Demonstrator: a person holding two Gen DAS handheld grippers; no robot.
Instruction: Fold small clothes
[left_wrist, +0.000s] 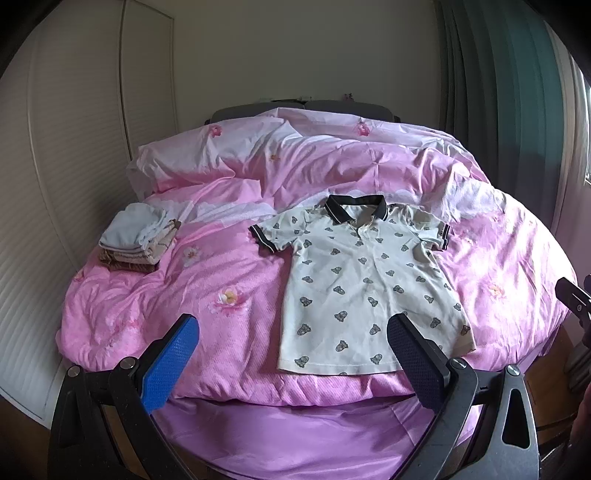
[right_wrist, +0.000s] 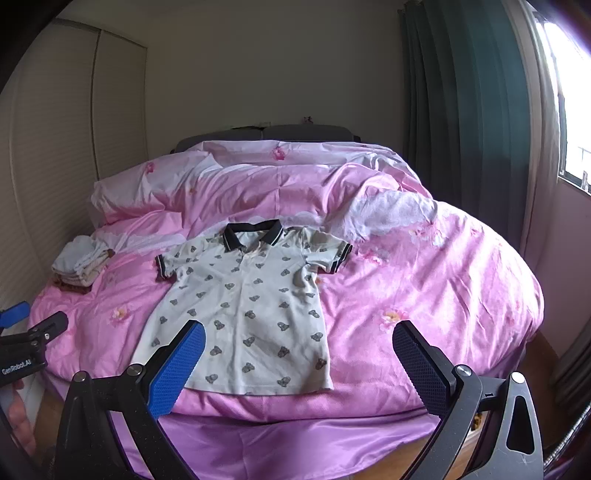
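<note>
A small cream polo shirt (left_wrist: 365, 280) (right_wrist: 251, 306) with a grey bear print and a dark collar lies flat and face up on the pink duvet, collar away from me, hem at the bed's near edge. My left gripper (left_wrist: 293, 332) hovers open in front of the hem, its dark finger over the shirt's lower right part. My right gripper (right_wrist: 299, 339) is open too, its blue finger over the shirt's lower left corner. Neither holds anything. The left gripper (right_wrist: 22, 332) also shows at the left edge of the right wrist view.
A stack of folded clothes (left_wrist: 138, 236) (right_wrist: 83, 264) sits on the bed's left side. Rumpled pink duvet (left_wrist: 498, 258) covers the bed, bunched up at the back. A wardrobe (left_wrist: 74, 166) stands left, curtains (right_wrist: 465, 110) and a window right.
</note>
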